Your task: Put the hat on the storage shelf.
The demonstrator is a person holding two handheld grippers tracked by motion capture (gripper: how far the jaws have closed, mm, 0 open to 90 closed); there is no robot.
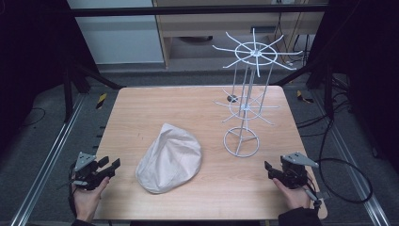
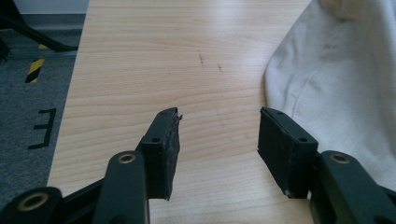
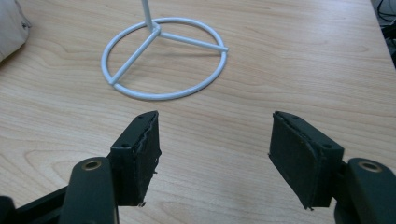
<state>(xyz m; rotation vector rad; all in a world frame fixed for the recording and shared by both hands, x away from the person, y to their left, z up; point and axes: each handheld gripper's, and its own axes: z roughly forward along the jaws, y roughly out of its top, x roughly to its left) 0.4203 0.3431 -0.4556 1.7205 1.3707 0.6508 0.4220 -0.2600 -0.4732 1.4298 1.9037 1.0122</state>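
Cloth, in the form of a cream flat fabric cap point(image 1: 169, 158), lies near the front middle of the light wooden desk point(image 1: 141, 113). A white wire display stand point(image 1: 244, 106) rises just to its right. The left gripper point(image 1: 111, 166) rests at the front left edge, jaws spread and holding nothing, beside the cap. The right gripper point(image 1: 269, 168) sits at the front right, jaws likewise spread on nothing, near the stand's ring base.

A cloth cap point(image 1: 169, 159) is laid on the desk point(image 1: 141, 108), near its front middle. A wire display stand point(image 1: 244, 99) is set upright to the cap's right and slightly behind it. The left claw point(image 1: 111, 165) is held at the front left corner, the right claw point(image 1: 269, 167) at the front right, both apart from the cap.
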